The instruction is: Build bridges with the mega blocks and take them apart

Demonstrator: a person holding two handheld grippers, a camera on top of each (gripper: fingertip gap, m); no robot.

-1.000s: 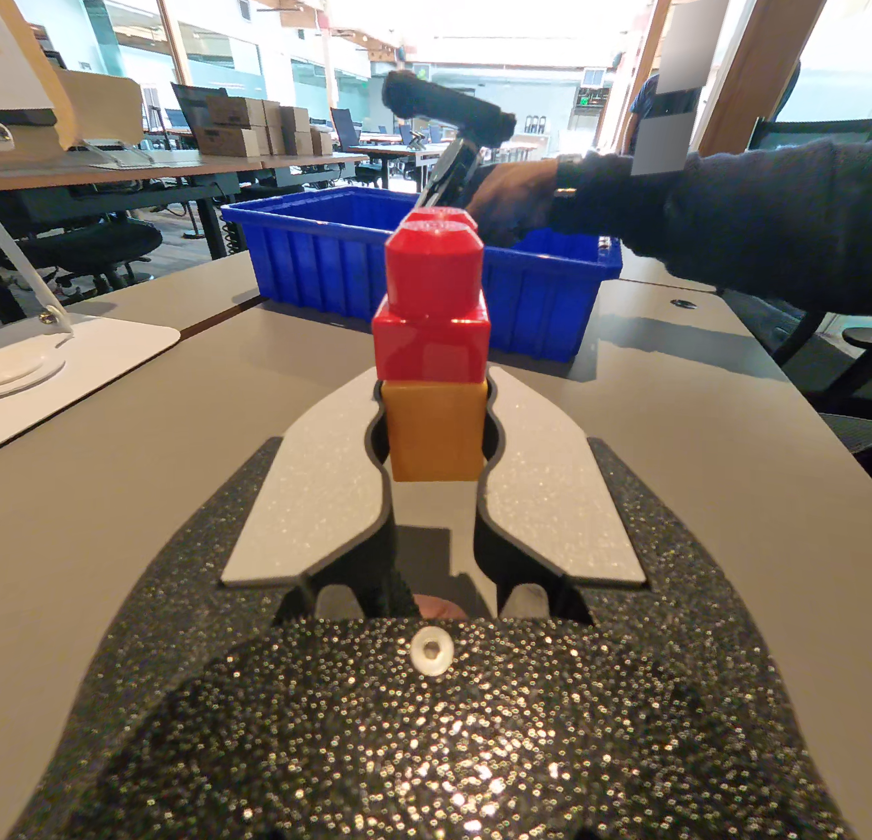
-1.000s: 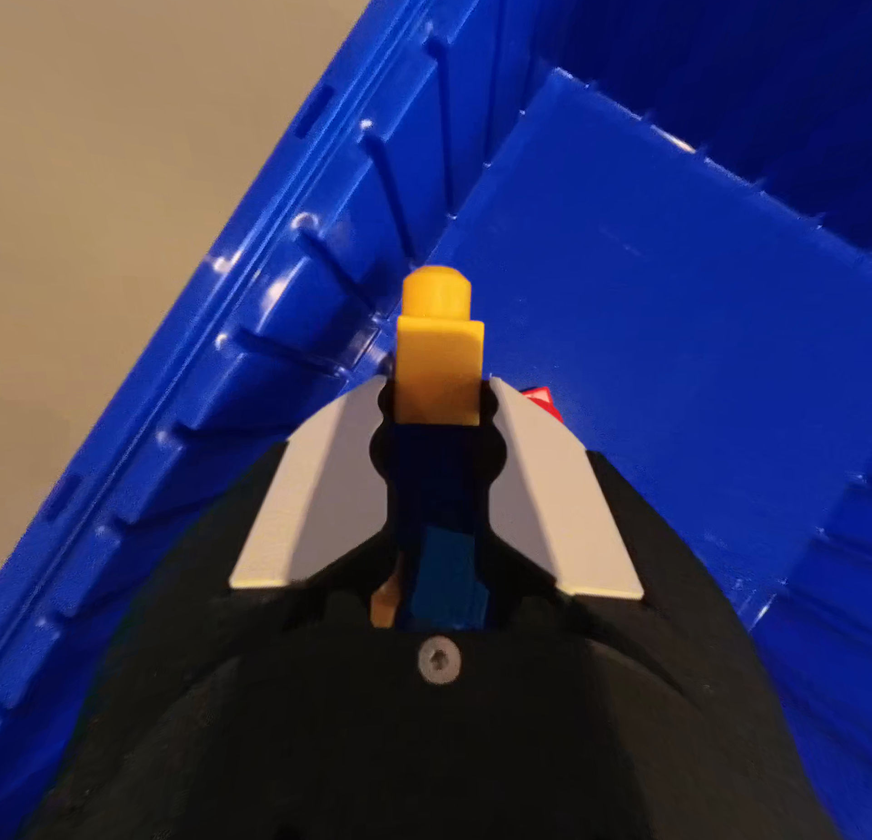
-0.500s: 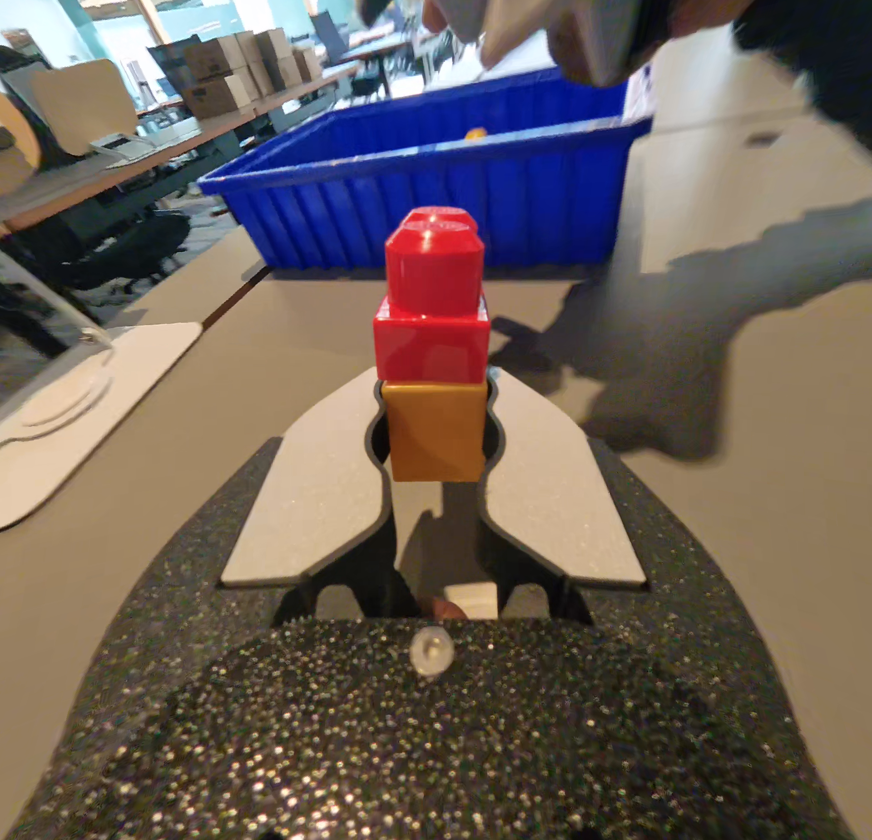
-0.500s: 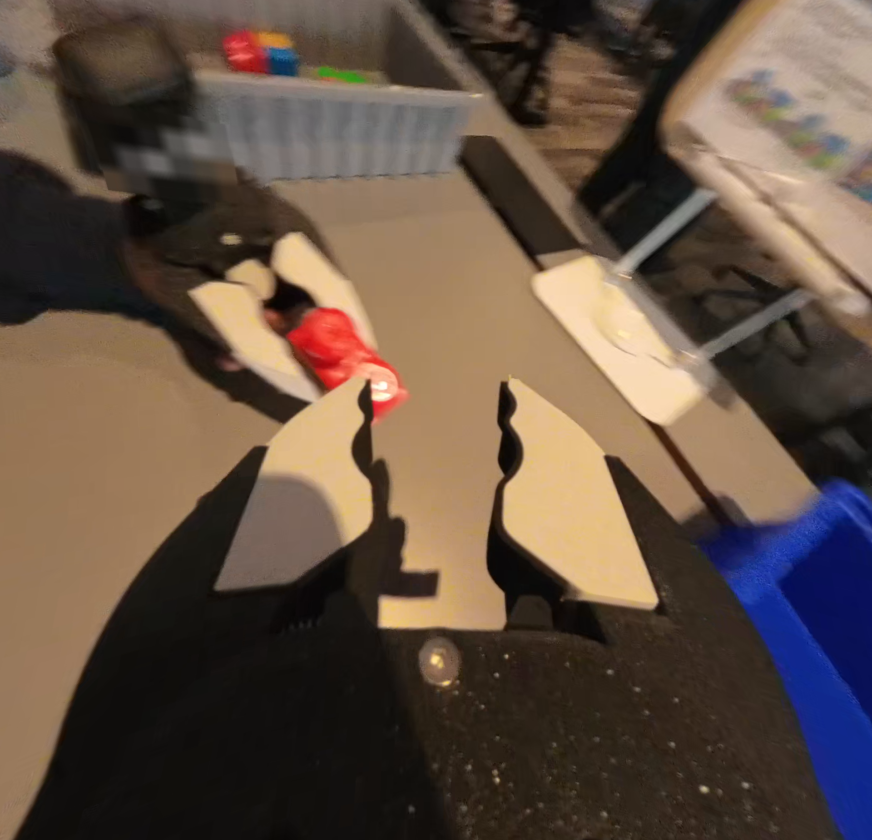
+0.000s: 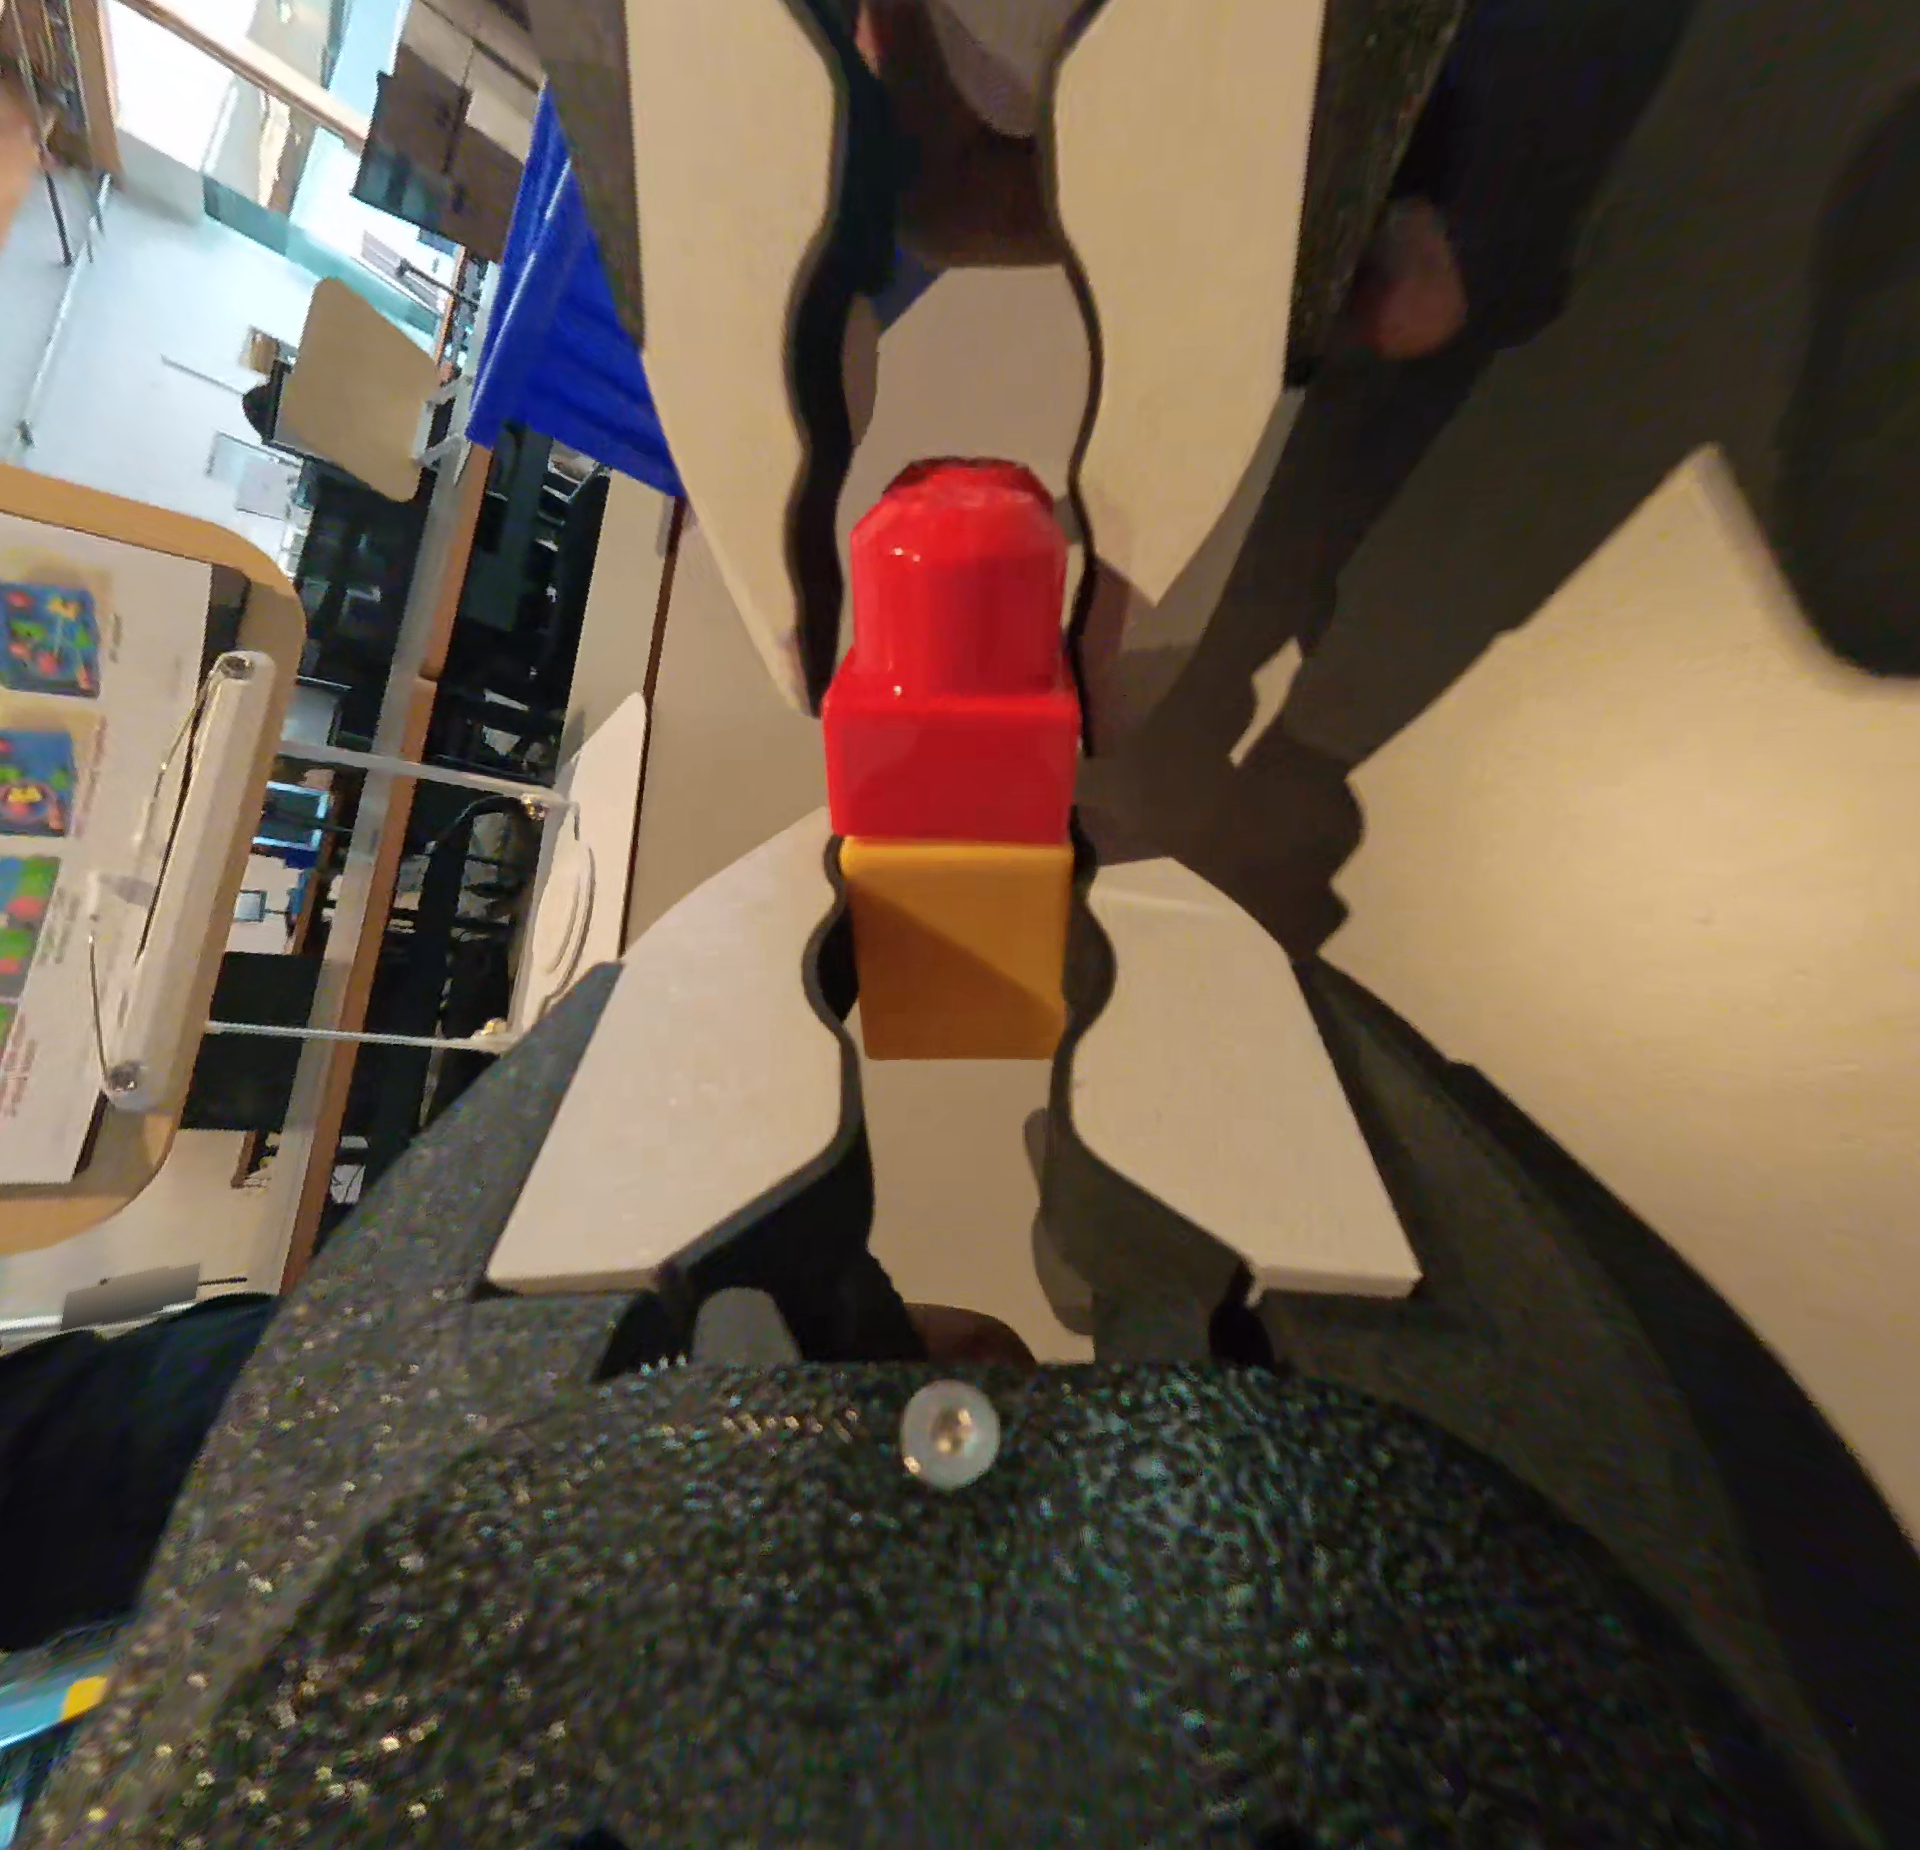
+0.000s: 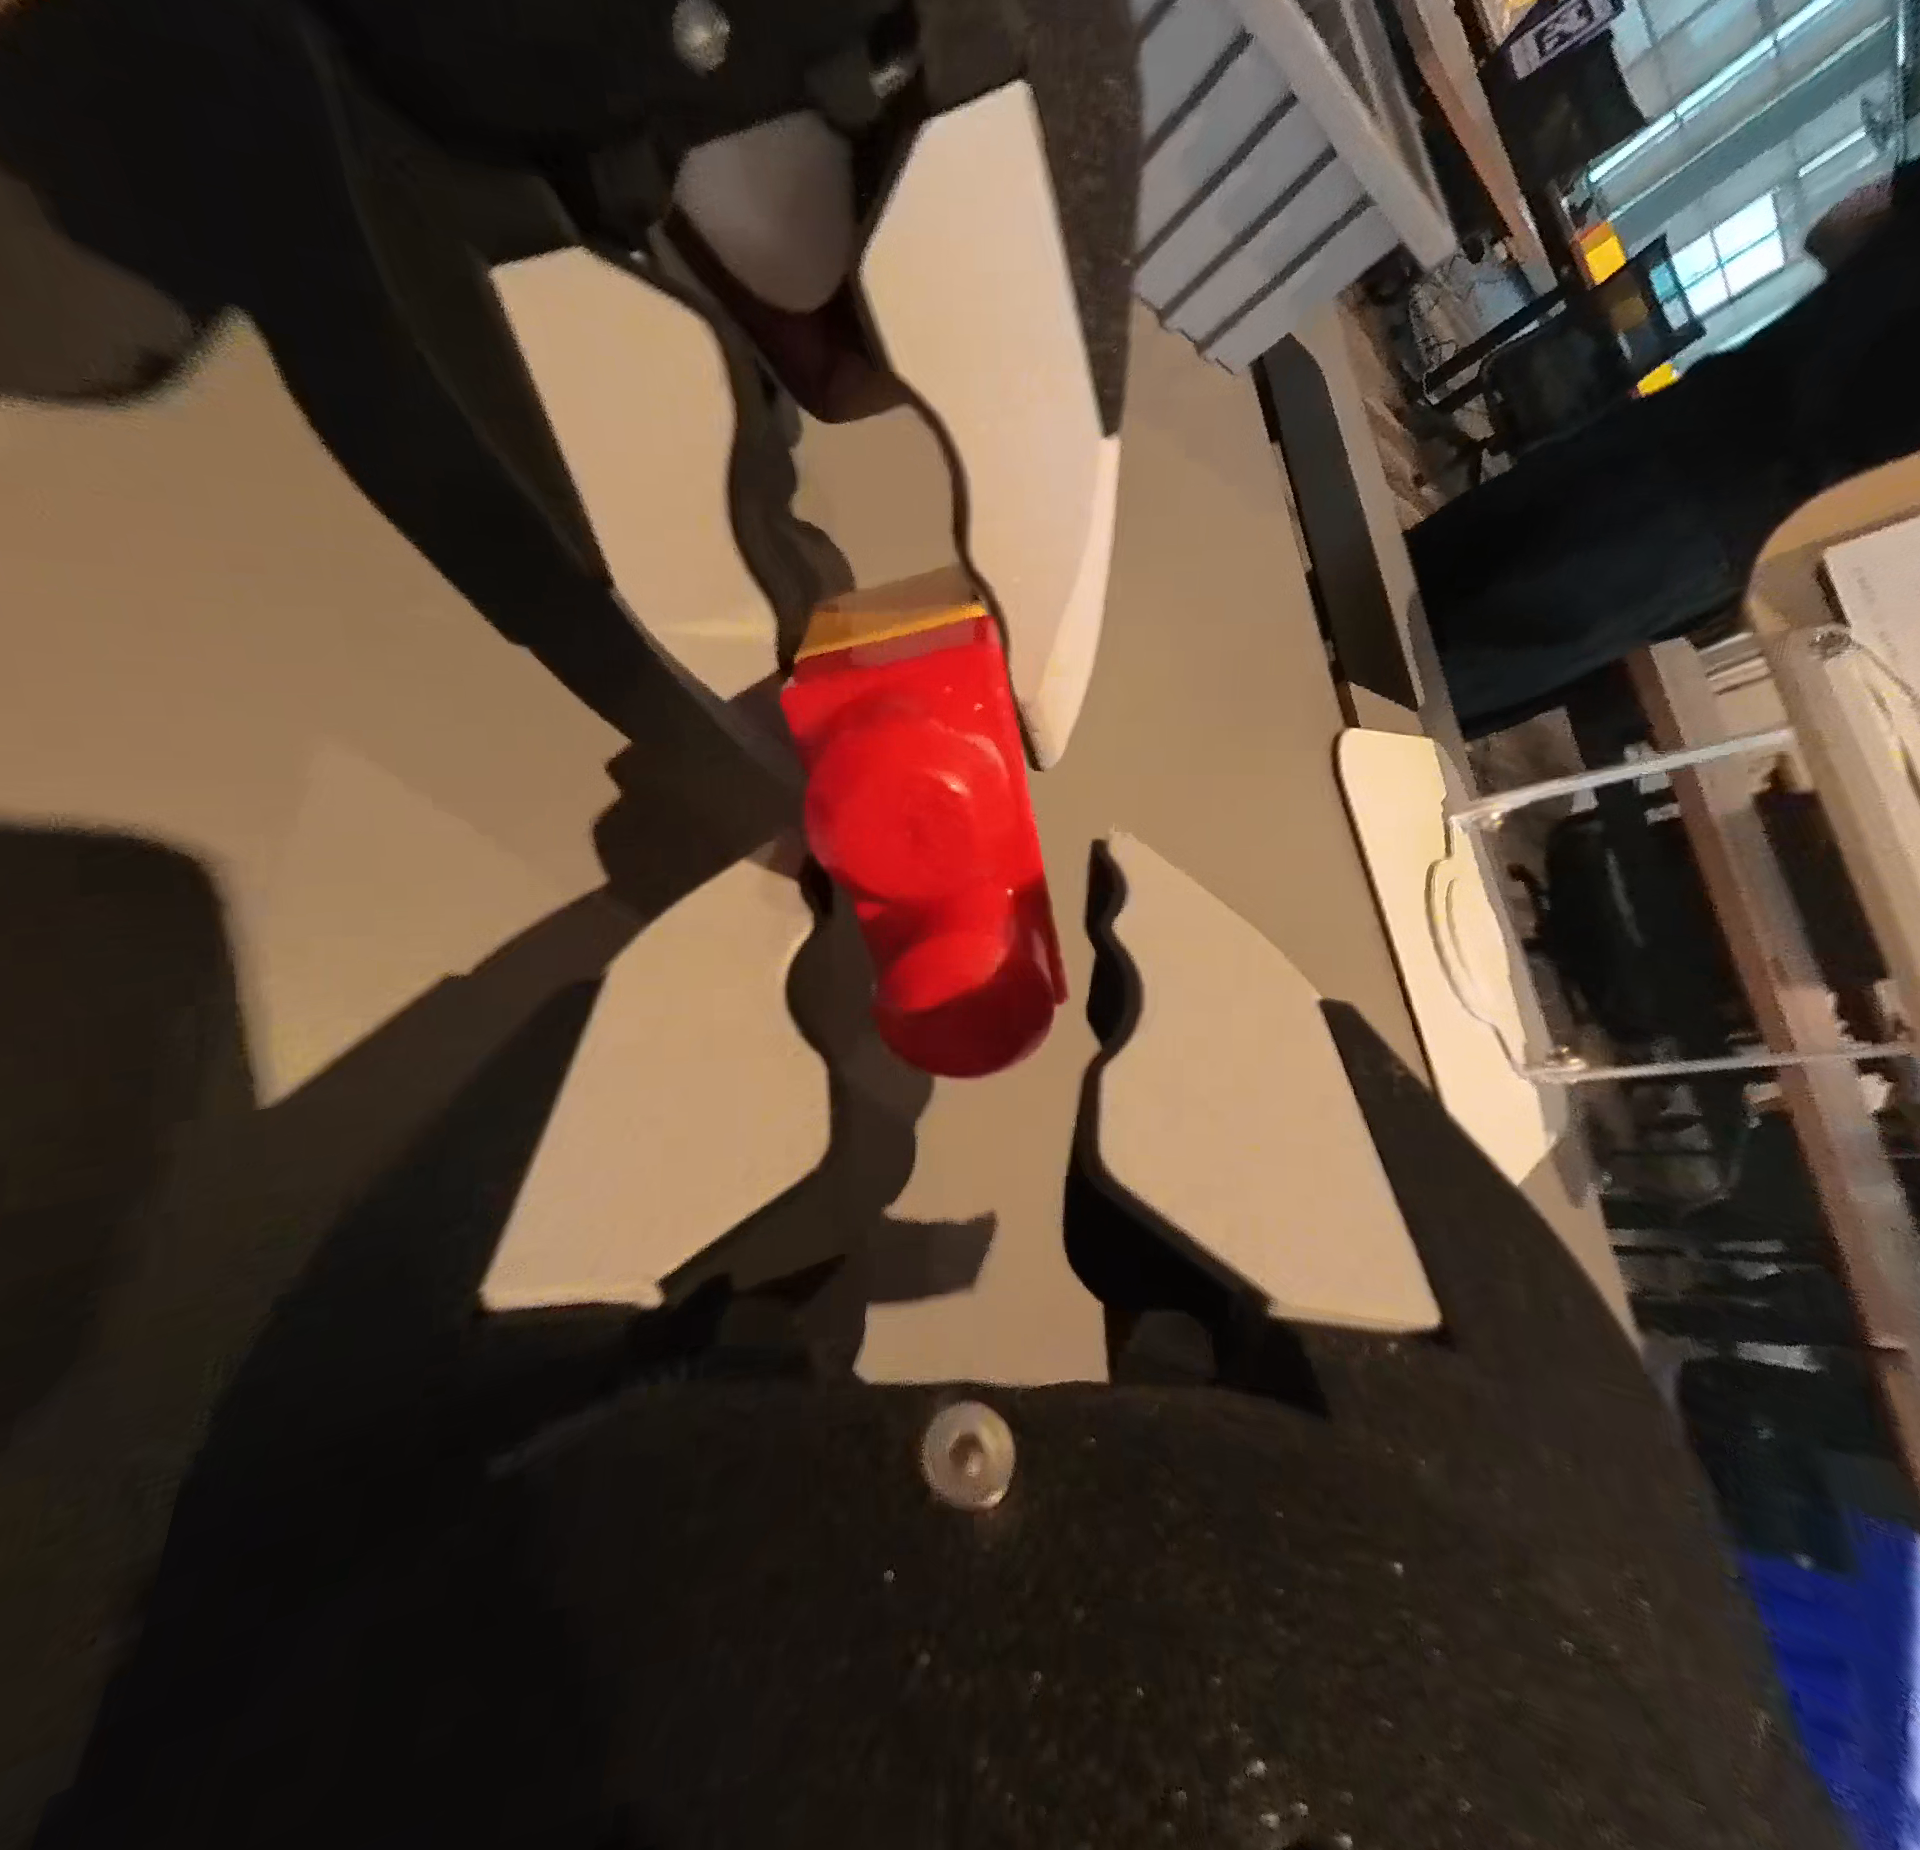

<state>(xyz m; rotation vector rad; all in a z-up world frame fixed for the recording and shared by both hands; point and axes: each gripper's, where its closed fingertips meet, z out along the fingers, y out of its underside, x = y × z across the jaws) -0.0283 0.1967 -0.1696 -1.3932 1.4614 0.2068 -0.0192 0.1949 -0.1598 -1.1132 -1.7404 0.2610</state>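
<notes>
Left wrist view: my left tongs are clamped on the orange block, with the red block stacked on its far end, above the tabletop. My right tongs are spread wide around the red block's studs, not gripping yet. If I close off-centre on those rounded studs, I think the tongs could slip, or twist the 2 blocks in the left grip.
</notes>
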